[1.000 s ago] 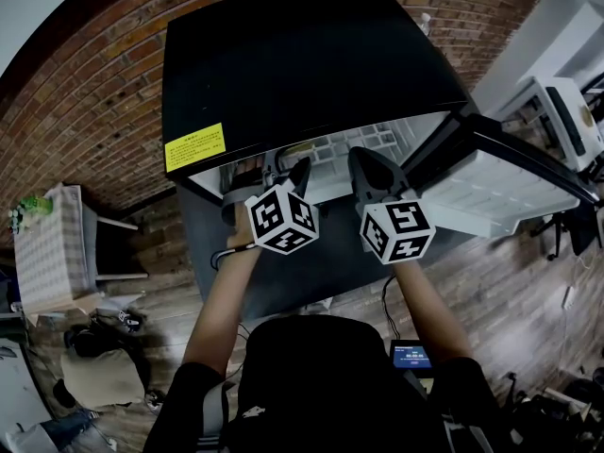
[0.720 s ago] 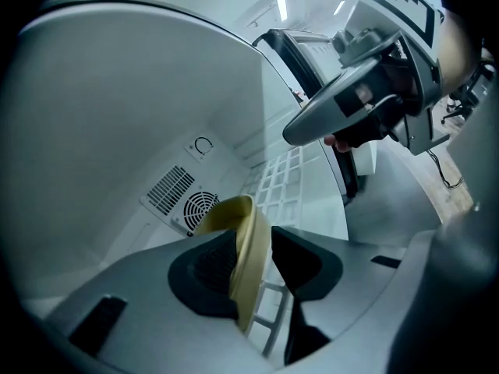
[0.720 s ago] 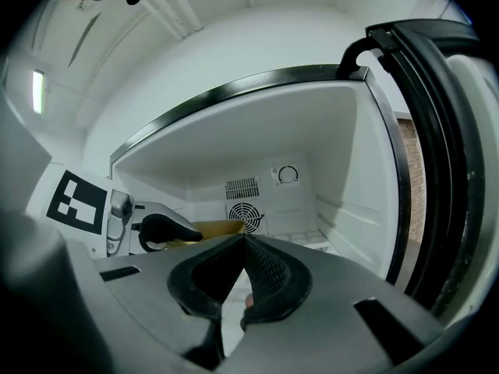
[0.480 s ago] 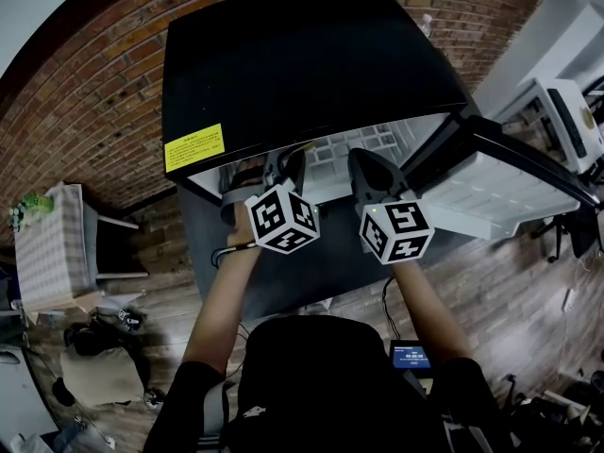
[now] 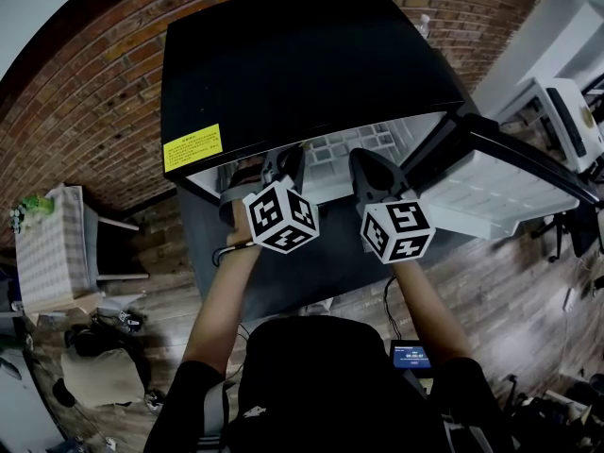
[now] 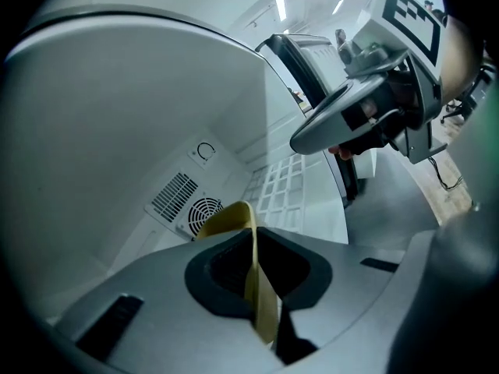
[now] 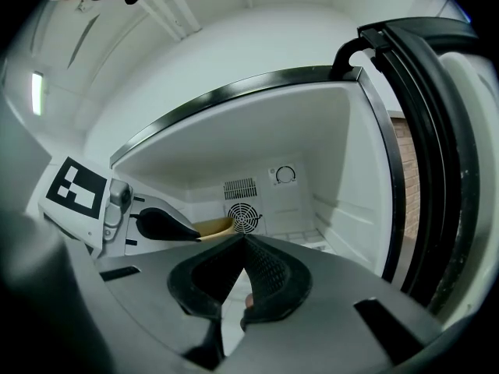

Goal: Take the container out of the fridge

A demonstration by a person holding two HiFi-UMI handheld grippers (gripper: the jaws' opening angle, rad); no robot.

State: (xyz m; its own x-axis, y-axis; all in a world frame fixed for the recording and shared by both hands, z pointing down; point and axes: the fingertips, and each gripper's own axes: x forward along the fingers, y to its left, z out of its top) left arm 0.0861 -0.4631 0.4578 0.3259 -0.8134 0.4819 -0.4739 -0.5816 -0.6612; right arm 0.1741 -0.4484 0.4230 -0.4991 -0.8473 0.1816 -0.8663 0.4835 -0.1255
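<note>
The black fridge (image 5: 302, 64) stands with its door (image 5: 510, 187) swung open to the right. Inside, on the white wire shelf (image 5: 330, 149), sits a yellow container (image 6: 234, 220), which also shows as the container (image 7: 212, 226) before the back wall fan. My left gripper (image 6: 253, 236) reaches into the fridge. Its jaws are closing, and the container's thin rim stands between the dark pads, which press on it. My right gripper (image 7: 243, 240) hangs at the fridge mouth to the right of the left gripper (image 5: 283, 163), shut and empty.
The open door's white inner shelf (image 5: 491, 196) juts out at the right. A white appliance (image 5: 566, 111) stands beyond it. A cloth-covered side table (image 5: 47, 243) and loose items on the wood floor lie to the left. A brick wall (image 5: 85, 130) is behind the fridge.
The left gripper's fingers, spread apart a second ago, have drawn together inside the fridge. Both hands have stayed in nearly the same place.
</note>
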